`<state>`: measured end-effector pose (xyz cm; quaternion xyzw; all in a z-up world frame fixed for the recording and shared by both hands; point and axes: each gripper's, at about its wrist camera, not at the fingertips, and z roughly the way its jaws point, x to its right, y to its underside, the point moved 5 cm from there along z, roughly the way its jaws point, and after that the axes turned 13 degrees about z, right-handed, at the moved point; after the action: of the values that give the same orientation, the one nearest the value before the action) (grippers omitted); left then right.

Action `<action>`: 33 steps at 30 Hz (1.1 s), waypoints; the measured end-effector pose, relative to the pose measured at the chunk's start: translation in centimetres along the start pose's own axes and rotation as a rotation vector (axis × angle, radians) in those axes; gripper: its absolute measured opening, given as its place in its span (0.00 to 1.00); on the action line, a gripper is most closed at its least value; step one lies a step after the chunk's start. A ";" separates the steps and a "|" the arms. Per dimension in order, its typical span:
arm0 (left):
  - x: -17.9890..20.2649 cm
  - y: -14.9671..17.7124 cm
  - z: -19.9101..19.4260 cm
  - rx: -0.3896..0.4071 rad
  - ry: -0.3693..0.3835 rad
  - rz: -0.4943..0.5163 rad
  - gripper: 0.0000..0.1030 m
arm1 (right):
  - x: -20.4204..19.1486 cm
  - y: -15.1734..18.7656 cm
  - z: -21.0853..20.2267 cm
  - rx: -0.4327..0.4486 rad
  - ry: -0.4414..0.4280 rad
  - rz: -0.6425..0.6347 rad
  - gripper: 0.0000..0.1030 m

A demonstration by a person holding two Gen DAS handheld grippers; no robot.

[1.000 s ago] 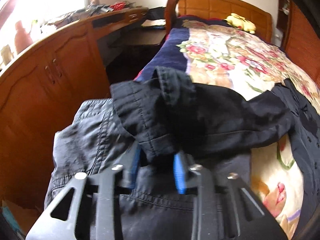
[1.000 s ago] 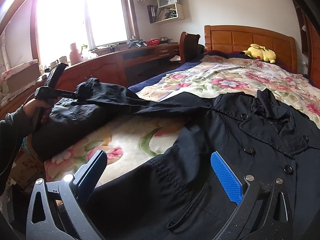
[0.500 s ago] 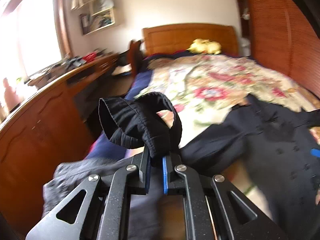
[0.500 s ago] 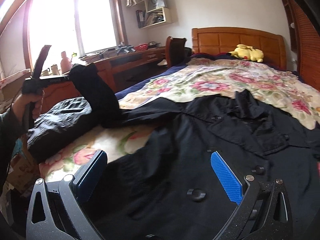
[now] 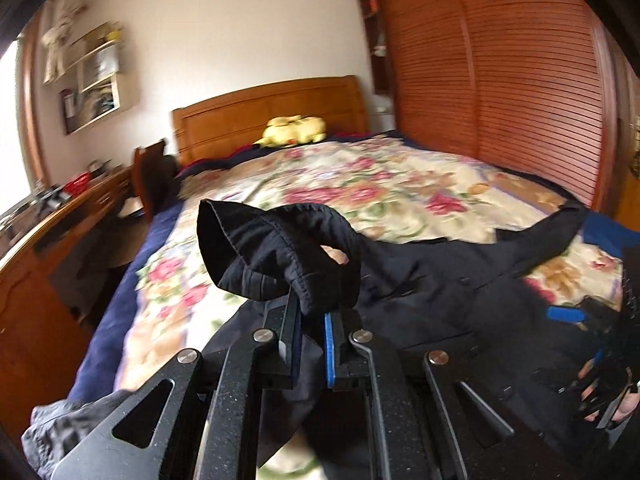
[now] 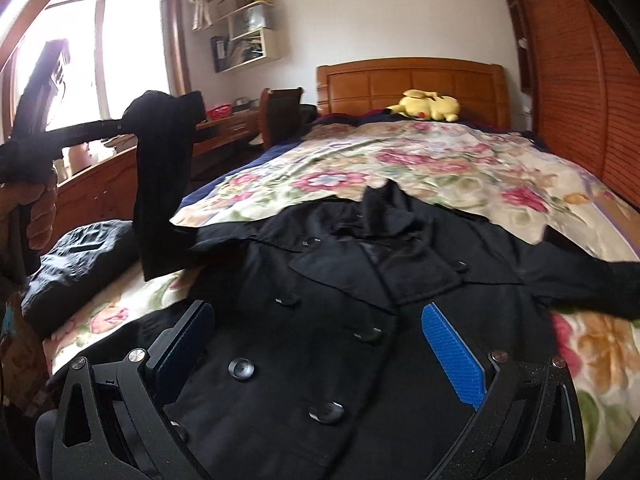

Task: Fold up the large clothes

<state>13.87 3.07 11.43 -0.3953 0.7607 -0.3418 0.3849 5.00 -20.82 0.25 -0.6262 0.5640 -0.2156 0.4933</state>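
Item: black double-breasted coat (image 6: 344, 320), spread front-up on the floral bedspread (image 6: 420, 160), collar toward the headboard (image 6: 408, 80).

L gripper (image 5: 310, 316): jaws closed on the sleeve cuff (image 5: 280, 256), which is held raised above the coat's L side; sleeve hangs down from it to the shoulder.

R gripper (image 6: 320, 344): jaws wide open, nothing held, hovering over the coat's lower button front.

Second dark garment (image 6: 80, 264) bunched at the bed edge, beside the raised sleeve.

Handling (judgement): fabric looks thick, fairly heavy, soft; drapes, won't hold a crease unaided. Not slippery, not fragile. Buttons add bulk along centre.

Grip advice: take seams/hems, i.e. cuff, shoulder seam, bottom hem; avoid a single loose layer mid-panel, likely to sag or drag the body across the bedspread.
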 end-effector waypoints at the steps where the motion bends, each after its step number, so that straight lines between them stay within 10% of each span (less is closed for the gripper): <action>1: 1.0 -0.6 0.1 0.006 0.016 0.006 0.09 | 0.3 0.0 -0.3 0.002 0.005 0.004 1.00; 9: 5.7 -0.7 1.8 -0.002 0.066 -0.026 0.12 | 0.8 -0.1 -1.2 0.015 0.038 0.015 1.00; 15: 7.6 2.5 3.6 -0.031 0.127 -0.092 0.36 | 1.0 0.2 -1.8 0.014 0.047 0.029 1.00; 21: 8.8 5.3 2.8 -0.028 0.106 -0.087 0.45 | 1.6 0.3 -1.7 0.002 0.045 0.026 1.00; 25: 8.3 6.6 1.4 -0.003 0.096 -0.143 0.76 | 2.1 -0.2 -1.1 -0.007 0.046 0.024 1.00; 33: 6.8 9.0 -1.3 0.064 -0.019 -0.187 0.80 | 2.2 -0.5 -0.1 -0.015 0.049 0.019 1.00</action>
<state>7.09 1.51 2.48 -0.4553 0.7056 -0.3965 0.3709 5.78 -22.98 0.09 -0.6191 0.5832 -0.2220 0.4767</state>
